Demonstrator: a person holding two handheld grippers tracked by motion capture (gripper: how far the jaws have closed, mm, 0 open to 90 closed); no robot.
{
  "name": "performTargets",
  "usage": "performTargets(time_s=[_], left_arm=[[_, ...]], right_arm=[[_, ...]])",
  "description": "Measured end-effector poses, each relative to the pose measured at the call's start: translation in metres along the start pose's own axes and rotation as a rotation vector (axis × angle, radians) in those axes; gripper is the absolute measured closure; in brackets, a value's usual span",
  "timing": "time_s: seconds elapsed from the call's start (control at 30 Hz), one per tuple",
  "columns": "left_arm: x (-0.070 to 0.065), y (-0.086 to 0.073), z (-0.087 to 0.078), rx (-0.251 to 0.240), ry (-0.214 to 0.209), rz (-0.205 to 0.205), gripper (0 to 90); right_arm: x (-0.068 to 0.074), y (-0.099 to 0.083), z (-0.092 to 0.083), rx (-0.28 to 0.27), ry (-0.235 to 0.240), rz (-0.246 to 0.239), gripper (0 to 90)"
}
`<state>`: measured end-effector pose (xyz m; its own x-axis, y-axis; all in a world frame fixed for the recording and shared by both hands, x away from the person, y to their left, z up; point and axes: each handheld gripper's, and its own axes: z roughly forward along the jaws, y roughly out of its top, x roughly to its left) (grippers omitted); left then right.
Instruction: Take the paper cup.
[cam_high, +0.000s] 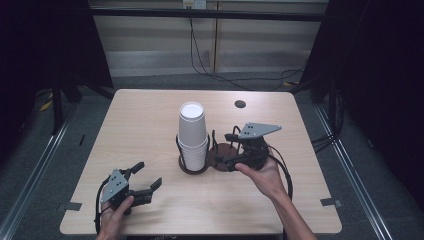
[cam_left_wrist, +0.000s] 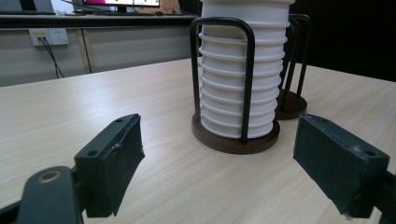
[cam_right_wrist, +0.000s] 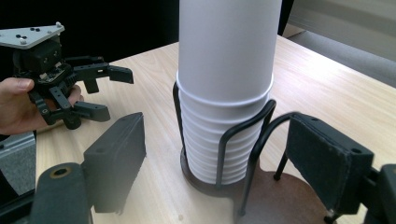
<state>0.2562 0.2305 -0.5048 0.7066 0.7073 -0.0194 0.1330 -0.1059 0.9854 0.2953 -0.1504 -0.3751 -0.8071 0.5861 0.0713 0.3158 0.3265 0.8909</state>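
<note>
Item: stack of white paper cups, nested mouth-down, the topmost standing well proud of the rest. It sits upright in the left ring of a dark wire cup holder near the middle of the worktop. In my left gripper view the stacked rims show as white bands behind a black wire hoop, on a round brown base.

Item: second, bare round base of the holder, touching the first on its right. Its own wire hoop rises beside the stack in my right gripper view.

Item: my left gripper, near the front left corner of the worktop, held in my left hand. Jaws spread, nothing between them, pointing toward the cups from well apart. In my right gripper view it appears at far left, jaws parted over bare wood.

Item: my right gripper, held in my right hand, just to the right of the stack and over the bare base. The grey three-cornered plate is on top. Jaws spread; the stack stands beyond and between them, untouched by either pad. The far pad is just beside the wire hoop; whether it touches I cannot tell.

Item: round dark hole in the worktop, behind the cups.
</note>
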Motion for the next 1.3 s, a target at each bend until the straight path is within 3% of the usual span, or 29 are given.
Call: performTargets(time_s=[0.07,0.43,0.53,0.8,1.0,1.07,1.3], left_arm=[[-0.001,0.0,0.001,0.004,0.006,-0.018,15.6],[0.0,0.0,-0.001,0.001,0.005,-0.002,15.6],[0.0,0.0,0.0,-0.004,0.003,-0.02,15.6],[0.0,0.0,0.0,-0.005,0.003,-0.019,15.6],[-0.001,0.0,0.0,-0.005,0.003,-0.018,15.6],[-0.001,0.0,0.0,-0.005,0.002,-0.018,15.6],[-0.001,0.0,-0.001,-0.004,0.003,-0.005,15.6]], right_arm=[[0.0,0.003,0.001,0.004,0.001,-0.004,19.7],[0.0,0.031,0.005,0.072,0.01,-0.025,21.9],[-0.001,0.039,0.006,0.099,0.014,-0.037,22.0],[-0.005,0.054,0.007,0.147,0.023,-0.044,22.7],[-0.007,0.061,0.006,0.137,0.028,-0.006,23.8],[-0.009,0.067,0.008,0.165,0.056,-0.003,20.9],[-0.01,0.082,0.012,0.225,0.07,-0.009,19.6]])
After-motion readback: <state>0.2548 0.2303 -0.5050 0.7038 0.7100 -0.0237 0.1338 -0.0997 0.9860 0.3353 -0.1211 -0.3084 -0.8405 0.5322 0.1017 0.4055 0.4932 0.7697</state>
